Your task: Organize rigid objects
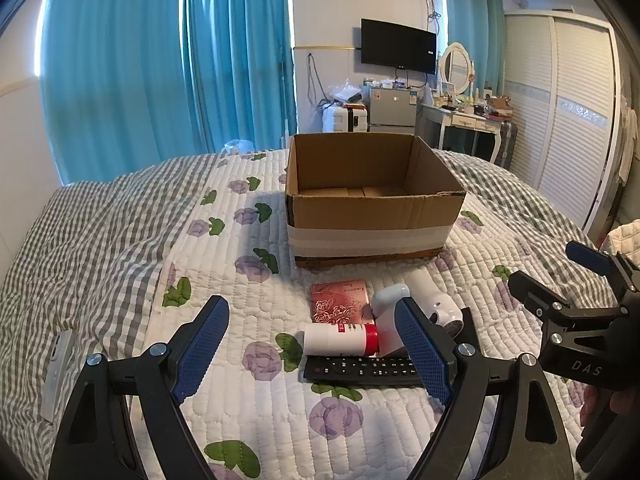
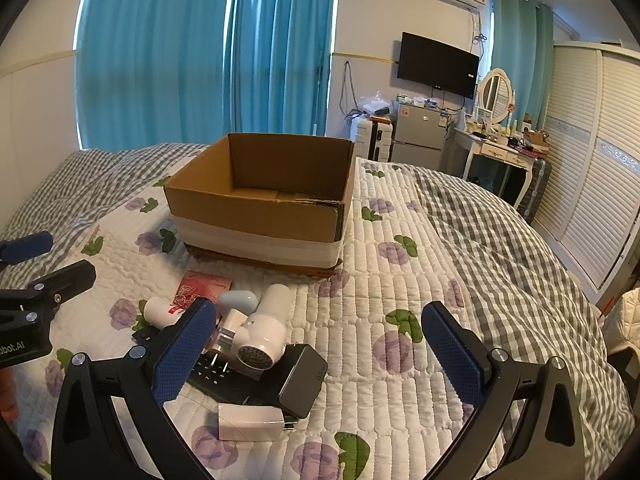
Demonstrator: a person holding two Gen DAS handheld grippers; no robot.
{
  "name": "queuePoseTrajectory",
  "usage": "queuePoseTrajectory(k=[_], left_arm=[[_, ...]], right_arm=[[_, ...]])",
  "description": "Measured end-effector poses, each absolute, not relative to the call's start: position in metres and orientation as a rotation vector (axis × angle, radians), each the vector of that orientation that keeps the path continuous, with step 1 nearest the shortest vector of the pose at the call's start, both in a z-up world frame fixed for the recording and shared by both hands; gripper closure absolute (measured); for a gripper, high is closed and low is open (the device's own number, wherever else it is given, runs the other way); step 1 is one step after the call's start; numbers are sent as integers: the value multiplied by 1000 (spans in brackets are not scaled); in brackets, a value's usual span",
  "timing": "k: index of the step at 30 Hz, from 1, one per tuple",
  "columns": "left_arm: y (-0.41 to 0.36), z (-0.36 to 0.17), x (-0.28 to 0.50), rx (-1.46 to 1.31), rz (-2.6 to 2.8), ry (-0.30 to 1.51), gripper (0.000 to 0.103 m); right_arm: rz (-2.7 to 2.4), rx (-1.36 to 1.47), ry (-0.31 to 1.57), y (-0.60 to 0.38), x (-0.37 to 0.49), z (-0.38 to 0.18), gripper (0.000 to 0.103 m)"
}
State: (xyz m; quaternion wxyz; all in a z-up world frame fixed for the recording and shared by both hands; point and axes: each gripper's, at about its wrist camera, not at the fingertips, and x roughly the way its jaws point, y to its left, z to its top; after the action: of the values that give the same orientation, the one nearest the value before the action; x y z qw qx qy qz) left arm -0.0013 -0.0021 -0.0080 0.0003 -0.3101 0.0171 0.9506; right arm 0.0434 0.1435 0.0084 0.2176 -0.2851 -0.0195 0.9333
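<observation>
An open, empty cardboard box (image 1: pixel 372 216) (image 2: pixel 260 220) stands on the quilted bed. In front of it lies a cluster: a red floral booklet (image 1: pixel 340 300) (image 2: pixel 200 286), a white bottle with a red cap (image 1: pixel 340 339) (image 2: pixel 158 310), a black remote (image 1: pixel 360 370) (image 2: pixel 216 376), a white hair dryer (image 1: pixel 436 304) (image 2: pixel 264 332), a pale blue rounded case (image 2: pixel 238 301), a black rectangular block (image 2: pixel 302 376) and a white charger (image 2: pixel 250 422). My left gripper (image 1: pixel 316 356) is open above the bottle and remote. My right gripper (image 2: pixel 320 360) is open over the cluster's right side.
The bed has a white floral quilt (image 1: pixel 248 420) over a grey checked blanket (image 1: pixel 80 248). A flat silver device (image 1: pixel 56 372) lies at the left. Blue curtains, a wall TV, a small fridge, a dressing table and a white wardrobe (image 2: pixel 592 200) stand beyond.
</observation>
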Motion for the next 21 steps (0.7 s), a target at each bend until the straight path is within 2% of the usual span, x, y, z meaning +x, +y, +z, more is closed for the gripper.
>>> queuePoseTrajectory(k=[21], left_arm=[[-3, -8, -4, -990, 2976, 49, 16]], right_arm=[[2579, -787, -49, 142, 44, 10, 0]])
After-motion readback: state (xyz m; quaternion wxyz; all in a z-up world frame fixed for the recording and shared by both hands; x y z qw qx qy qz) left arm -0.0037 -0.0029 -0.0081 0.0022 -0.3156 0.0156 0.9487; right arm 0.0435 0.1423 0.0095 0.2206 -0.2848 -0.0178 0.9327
